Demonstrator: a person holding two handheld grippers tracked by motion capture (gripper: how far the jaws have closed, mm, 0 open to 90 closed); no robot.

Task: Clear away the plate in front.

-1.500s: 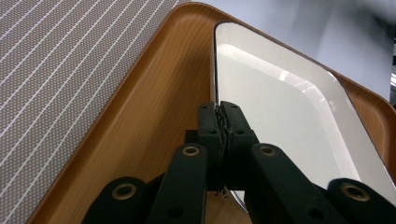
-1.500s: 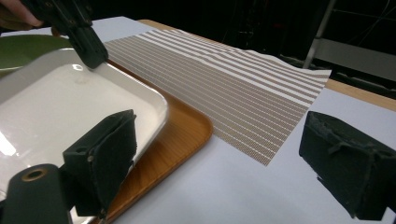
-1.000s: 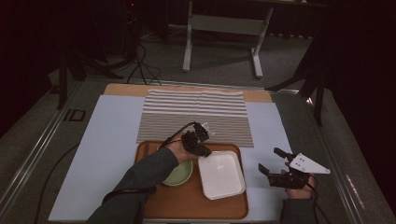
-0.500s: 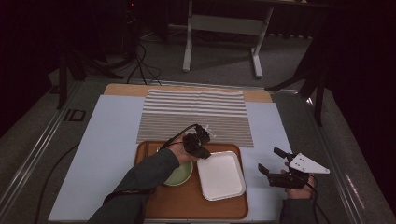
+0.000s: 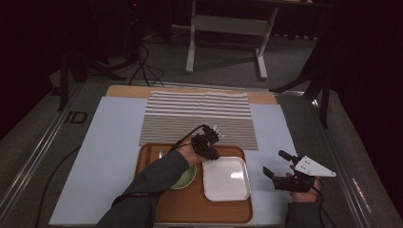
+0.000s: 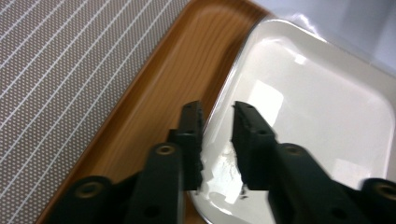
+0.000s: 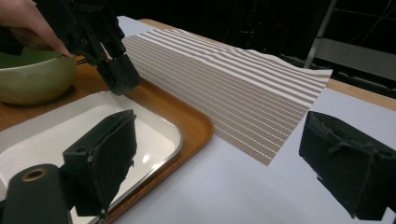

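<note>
Little has shifted on the high view since the earlier frame: my left gripper hangs at the same far corner of the white tray-shaped plate, but its jaws have just been opening. Seen from the left gripper view, they straddle the plate's rim with a gap showing on both sides, so nothing is clamped. That plate lies at lower centre of the high frame, flat on the wooden tray, with the green bowl just beside it. My right gripper waits at lower right over the pale blue mat, jaws spread wide and empty. As I judge it, the risk is a shallow bite: closing on the glossy lip alone could let the plate slip, tilt and knock the bowl, or drag across onto the striped cloth.
</note>
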